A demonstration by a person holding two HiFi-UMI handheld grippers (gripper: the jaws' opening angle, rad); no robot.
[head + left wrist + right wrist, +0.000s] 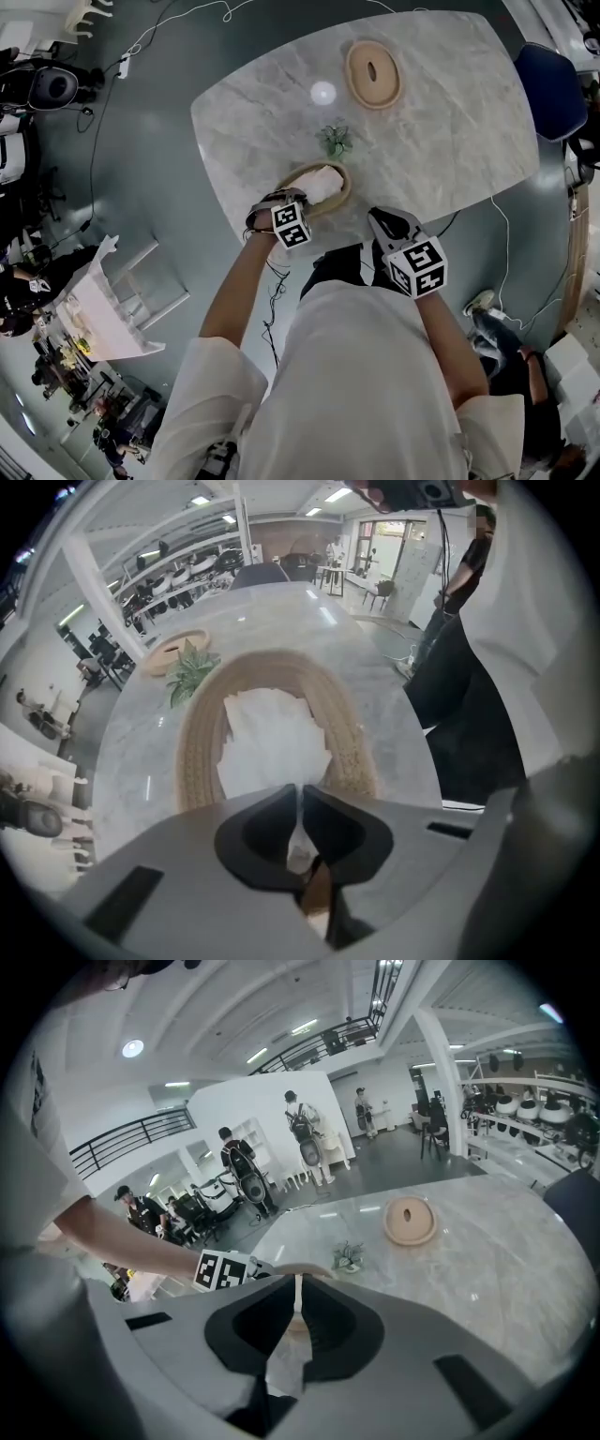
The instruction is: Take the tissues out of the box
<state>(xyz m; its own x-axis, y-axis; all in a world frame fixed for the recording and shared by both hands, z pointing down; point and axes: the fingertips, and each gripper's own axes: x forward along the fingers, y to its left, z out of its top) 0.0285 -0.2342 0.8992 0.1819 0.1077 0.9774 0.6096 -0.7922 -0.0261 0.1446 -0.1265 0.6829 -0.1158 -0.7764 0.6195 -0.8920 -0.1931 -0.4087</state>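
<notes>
Head view: the box (343,193) sits at the near edge of the bench (450,141), with tissues (322,180) heaped inside. The left gripper (302,197) points down into it. The right gripper (380,218) is near the box, not touching it.

Left gripper view: its 2 fingers (253,832) are clamped on the top tissue (a white sliver between them).

Right gripper view: its fingers (253,1321) are together, with the box just ahead of the tips.

The left gripper (301,799) hangs over the oval woven box (197,752), its jaws pinched on a tissue (300,853). More tissues (272,742) fill the box on the marble table (394,705). A plant (192,670) and lid (173,649) stand beyond.
</notes>
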